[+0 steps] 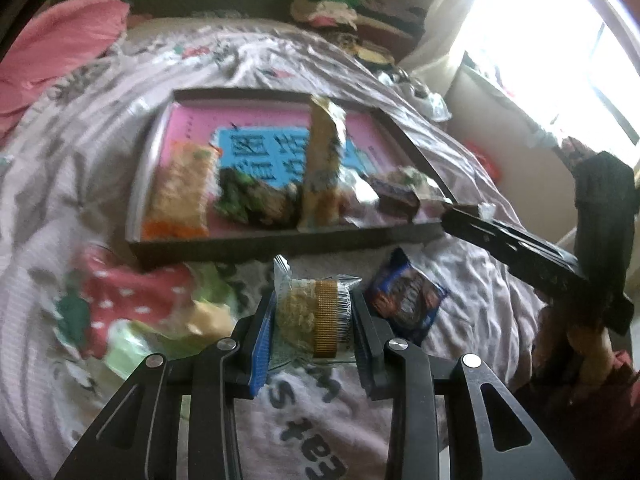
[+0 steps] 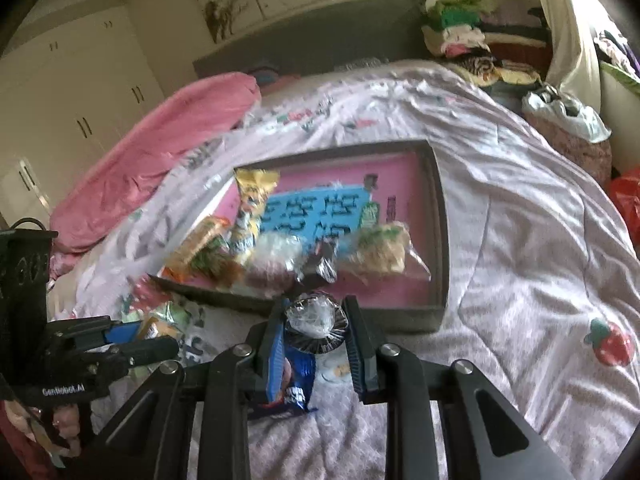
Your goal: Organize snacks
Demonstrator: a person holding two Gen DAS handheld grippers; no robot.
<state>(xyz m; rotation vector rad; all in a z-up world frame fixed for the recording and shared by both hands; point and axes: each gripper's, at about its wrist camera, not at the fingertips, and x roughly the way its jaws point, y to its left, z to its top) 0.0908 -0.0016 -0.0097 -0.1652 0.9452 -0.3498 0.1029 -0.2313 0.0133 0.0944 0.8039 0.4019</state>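
Note:
A dark-rimmed tray (image 1: 256,245) with a pink and blue floor lies on the bed and holds several snack packets; it also shows in the right wrist view (image 2: 438,240). My left gripper (image 1: 314,316) is shut on a clear packet of noodle snack with a gold band (image 1: 316,316), held just short of the tray's near rim. My right gripper (image 2: 316,324) is shut on a clear-wrapped dark round cake (image 2: 316,322) at the tray's near edge; it also shows in the left wrist view (image 1: 466,210). A blue cookie packet (image 1: 406,300) lies on the bedspread below it (image 2: 290,376).
A pink blanket (image 2: 160,152) is bunched at the head of the bed. Folded clothes (image 2: 460,28) are piled at the far corner. A strawberry-print wrapper (image 1: 132,296) and a green packet (image 1: 132,344) lie left of my left gripper. A bright window (image 1: 560,40) is to the right.

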